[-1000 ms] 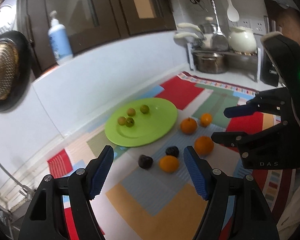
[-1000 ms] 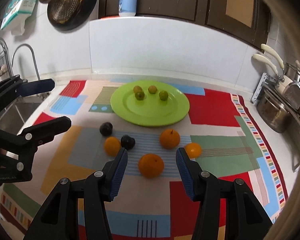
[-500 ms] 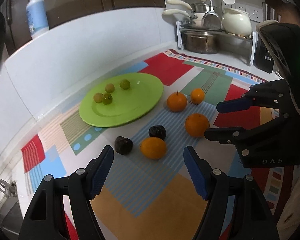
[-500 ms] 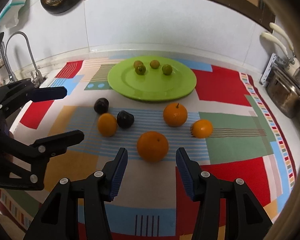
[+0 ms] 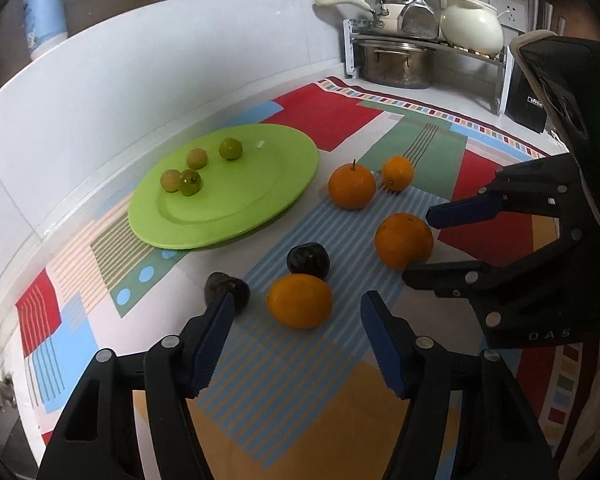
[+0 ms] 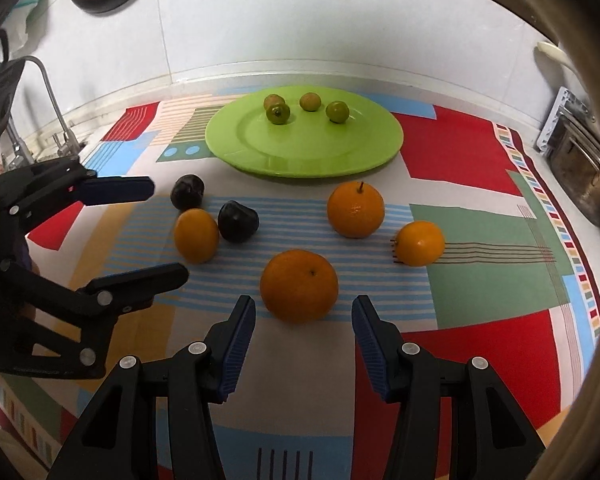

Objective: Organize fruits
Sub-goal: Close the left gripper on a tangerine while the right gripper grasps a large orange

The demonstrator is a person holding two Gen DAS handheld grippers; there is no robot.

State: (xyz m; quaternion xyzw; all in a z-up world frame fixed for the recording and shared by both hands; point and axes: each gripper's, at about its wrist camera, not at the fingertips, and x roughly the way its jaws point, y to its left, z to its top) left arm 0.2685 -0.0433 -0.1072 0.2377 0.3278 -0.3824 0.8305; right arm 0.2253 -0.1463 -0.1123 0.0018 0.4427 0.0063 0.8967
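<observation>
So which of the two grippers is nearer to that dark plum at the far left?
Left. The left gripper has one finger right beside the dark plum; the right gripper faces an orange, well away.

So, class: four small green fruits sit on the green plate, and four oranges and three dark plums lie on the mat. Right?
Not quite: only two dark plums lie on the mat, as the right wrist view shows. The rest stands.

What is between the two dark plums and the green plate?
Nothing: only bare patterned cloth lies between the dark plums and the green plate, seen clearest in the right wrist view.
</observation>
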